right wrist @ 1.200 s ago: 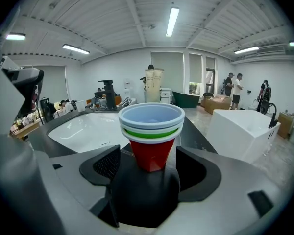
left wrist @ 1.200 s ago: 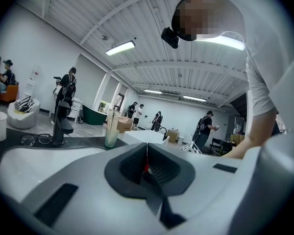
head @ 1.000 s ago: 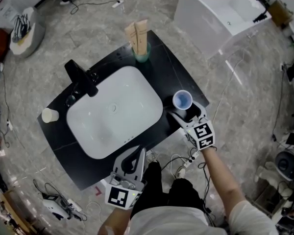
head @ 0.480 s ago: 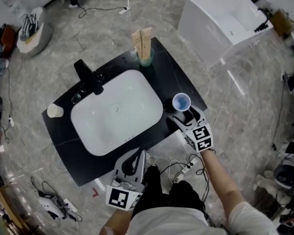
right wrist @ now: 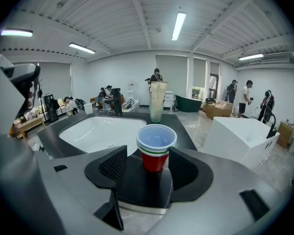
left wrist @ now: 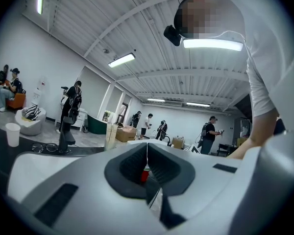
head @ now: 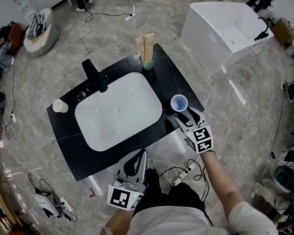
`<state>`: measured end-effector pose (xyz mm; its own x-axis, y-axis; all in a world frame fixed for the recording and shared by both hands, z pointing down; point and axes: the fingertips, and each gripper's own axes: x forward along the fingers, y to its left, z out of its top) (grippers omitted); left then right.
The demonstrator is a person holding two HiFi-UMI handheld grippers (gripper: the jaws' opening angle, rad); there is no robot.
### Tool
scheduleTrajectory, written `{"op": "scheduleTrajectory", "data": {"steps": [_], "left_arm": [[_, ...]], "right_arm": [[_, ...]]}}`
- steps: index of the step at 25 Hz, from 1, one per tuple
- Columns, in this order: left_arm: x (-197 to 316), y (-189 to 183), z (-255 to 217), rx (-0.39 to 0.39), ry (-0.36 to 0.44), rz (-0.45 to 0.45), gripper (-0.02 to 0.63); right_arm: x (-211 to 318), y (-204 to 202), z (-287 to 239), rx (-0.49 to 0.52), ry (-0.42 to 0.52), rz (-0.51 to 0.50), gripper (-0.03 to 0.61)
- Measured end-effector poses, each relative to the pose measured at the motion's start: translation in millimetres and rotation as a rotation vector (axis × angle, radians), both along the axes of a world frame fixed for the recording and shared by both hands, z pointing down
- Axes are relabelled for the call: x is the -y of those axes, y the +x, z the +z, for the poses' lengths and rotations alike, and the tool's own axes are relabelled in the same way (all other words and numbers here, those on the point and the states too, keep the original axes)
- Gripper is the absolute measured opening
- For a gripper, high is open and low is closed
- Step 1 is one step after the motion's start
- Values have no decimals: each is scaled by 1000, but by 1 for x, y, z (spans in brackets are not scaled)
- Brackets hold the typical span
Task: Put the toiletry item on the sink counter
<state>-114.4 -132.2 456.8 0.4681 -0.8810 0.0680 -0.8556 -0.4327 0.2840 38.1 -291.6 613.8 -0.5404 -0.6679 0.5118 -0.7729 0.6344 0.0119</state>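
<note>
Right gripper view: right gripper (right wrist: 147,156) jaws have just been narrowing round the cups (right wrist: 156,150), gaps showing, no squeeze; cups stand on the counter (right wrist: 185,133) beside the basin (right wrist: 100,130), seemingly placed; left gripper (left wrist: 147,153) jaws closed, empty.

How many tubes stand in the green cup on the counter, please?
2: a left tube and a right tube, side by side in the green cup; another could hide behind.
</note>
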Motion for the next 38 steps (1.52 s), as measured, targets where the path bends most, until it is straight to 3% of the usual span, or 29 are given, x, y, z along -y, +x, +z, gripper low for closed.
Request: {"op": "scheduleTrajectory", "data": {"steps": [22,26,38], "left_arm": [[-12,-17,-57,49,100,-50,6],[-13,-17,-60,45,106,-58,6],[-16,-19,-67,45,140,-80,6]], "right_arm": [[8,-8,-48,54,26,46,133],[4,-8,-51,71,26,50,64],[-14,-15,-105,166,68,40,46]]}}
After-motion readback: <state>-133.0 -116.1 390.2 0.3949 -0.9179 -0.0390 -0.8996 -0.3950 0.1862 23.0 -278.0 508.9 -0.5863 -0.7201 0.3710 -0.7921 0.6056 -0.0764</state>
